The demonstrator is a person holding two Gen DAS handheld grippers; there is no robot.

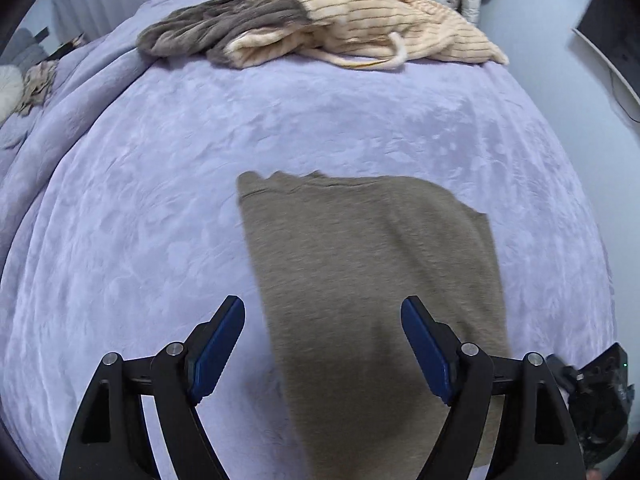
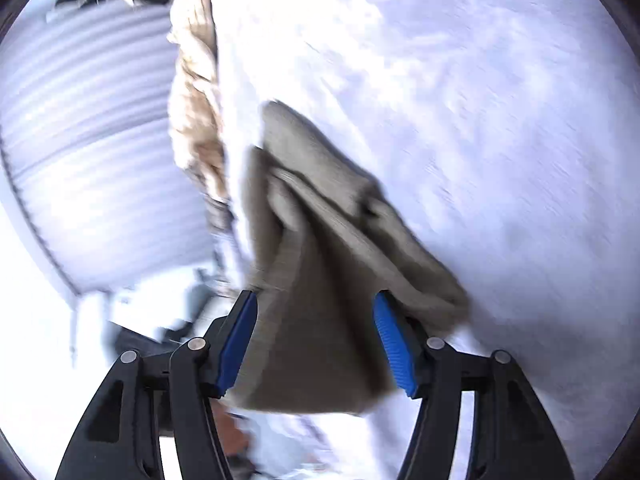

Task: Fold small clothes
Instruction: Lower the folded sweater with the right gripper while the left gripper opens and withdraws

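Note:
A small grey-brown garment (image 1: 372, 280) lies flat on the lavender blanket (image 1: 160, 200), its hem toward me. My left gripper (image 1: 323, 312) is open above its near part, with blue pads (image 1: 218, 352) on either side of the cloth's left edge. In the right wrist view the same garment (image 2: 320, 300) looks rumpled and folded over between the open blue pads (image 2: 390, 348) of my right gripper (image 2: 316, 312). The view is blurred. The right gripper's body (image 1: 600, 396) shows at the lower right of the left wrist view.
A pile of beige striped and grey fuzzy clothes (image 1: 320, 24) lies at the far edge of the bed, also seen in the right wrist view (image 2: 196, 120). A white wall and a dark screen (image 1: 612, 32) stand to the right. Pale curtains (image 2: 88, 140) hang beyond the bed.

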